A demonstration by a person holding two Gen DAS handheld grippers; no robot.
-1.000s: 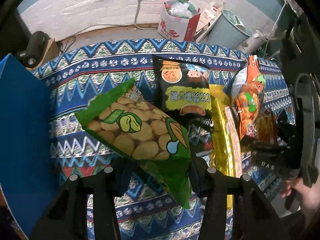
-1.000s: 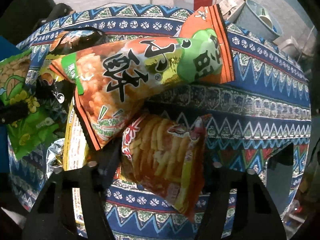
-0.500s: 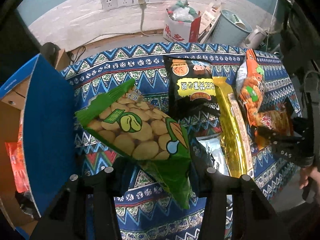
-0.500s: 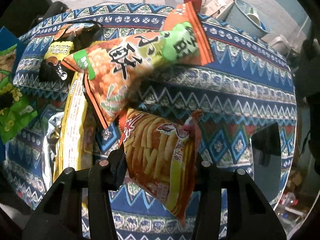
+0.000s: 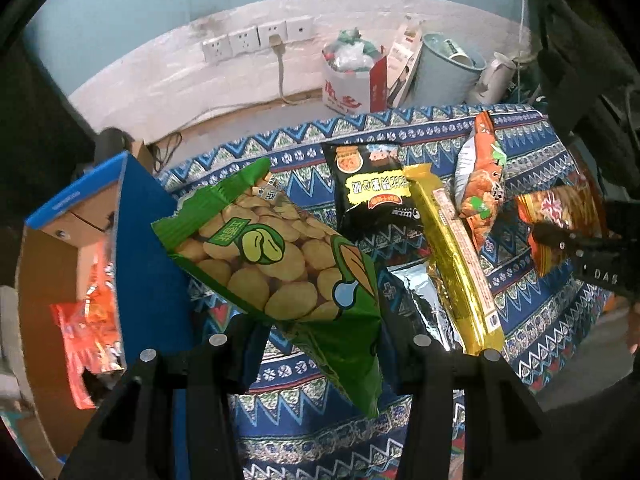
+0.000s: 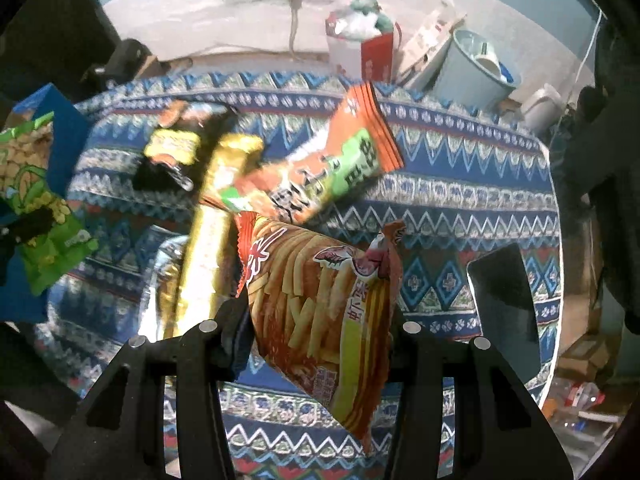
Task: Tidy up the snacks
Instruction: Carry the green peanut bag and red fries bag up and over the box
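Observation:
My left gripper (image 5: 316,344) is shut on a green bean snack bag (image 5: 280,256) and holds it above the patterned tablecloth (image 5: 540,320). My right gripper (image 6: 320,332) is shut on a red shrimp-stick bag (image 6: 324,312), lifted off the cloth; it also shows in the left wrist view (image 5: 560,220). On the cloth lie a black snack bag (image 5: 372,192), a gold packet (image 5: 456,256), a silver bag (image 5: 420,300) and an orange-green bag (image 6: 320,172). An open blue cardboard box (image 5: 148,264) stands at the left with red packets (image 5: 92,320) inside.
Behind the table are a white-red carton (image 5: 352,80), a pale blue bin (image 5: 444,72), a kettle (image 5: 496,76) and wall sockets (image 5: 256,40) with a cable. A black flat object (image 6: 504,292) lies at the table's right edge.
Both grippers have risen and drawn back with their bags. The left one has swung left, so the blue box's inside now shows. The shrimp-stick bag has come clear of the orange-green bag.

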